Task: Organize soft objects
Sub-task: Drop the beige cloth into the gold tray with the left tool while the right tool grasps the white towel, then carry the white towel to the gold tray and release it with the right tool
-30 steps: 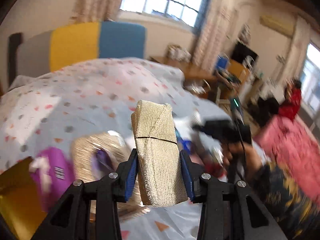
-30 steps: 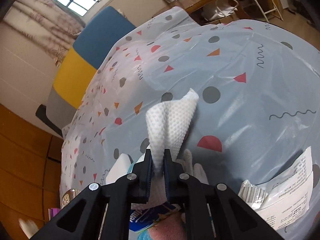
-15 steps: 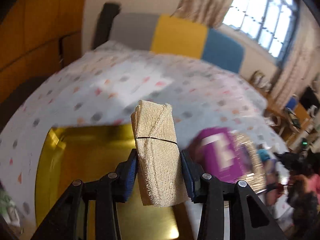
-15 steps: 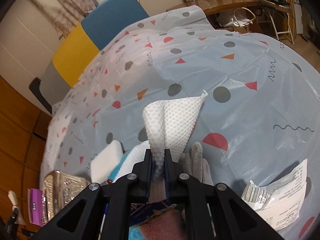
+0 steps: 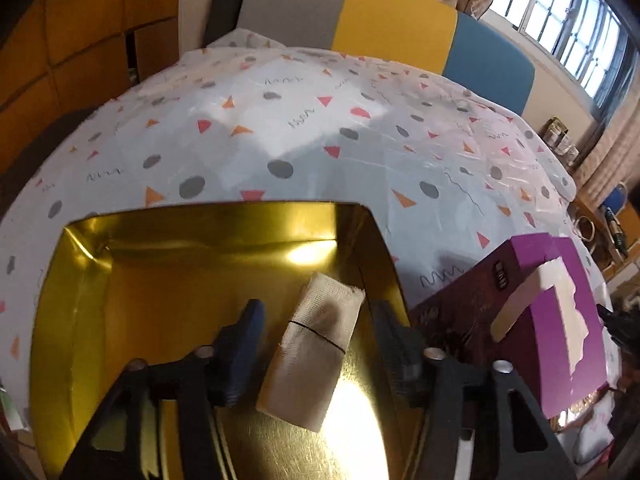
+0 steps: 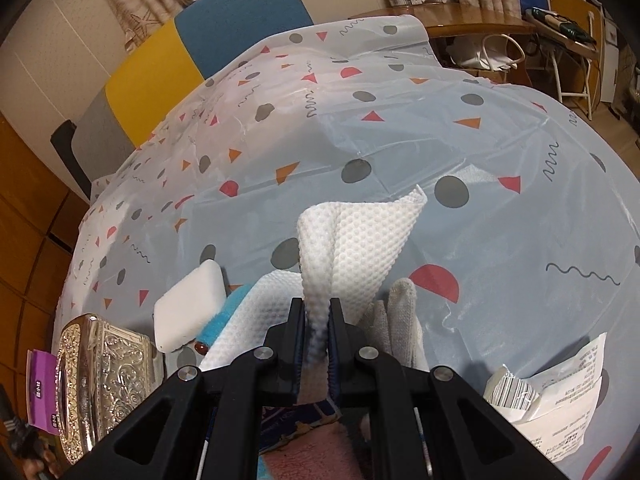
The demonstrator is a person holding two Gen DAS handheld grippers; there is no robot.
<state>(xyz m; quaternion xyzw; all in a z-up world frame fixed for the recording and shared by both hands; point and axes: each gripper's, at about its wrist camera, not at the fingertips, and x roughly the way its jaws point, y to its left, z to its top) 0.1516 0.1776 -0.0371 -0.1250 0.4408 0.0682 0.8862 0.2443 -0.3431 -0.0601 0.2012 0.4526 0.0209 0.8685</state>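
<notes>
While my left gripper (image 5: 320, 344), jaws just opening, frees the gauze roll (image 5: 316, 356) over the gold box (image 5: 72, 320), my right gripper (image 6: 317, 332) pinches a white dotted cloth (image 6: 360, 240).

The right gripper (image 6: 317, 320) is clamped on a white dimpled cloth (image 6: 356, 244), which stands up from between the closed fingers and fans out to the right. Below lies a patterned tablecloth (image 6: 400, 140). Left of the gripper rest a white sponge block (image 6: 190, 312) and, nearer the left edge, an ornate silver box (image 6: 104, 376). A grey knitted glove (image 6: 400, 316) lies just right of the fingers. Printed paper packets (image 6: 560, 404) lie at the near right. A yellow and blue headboard (image 6: 192, 52) stands at the far left.
</notes>
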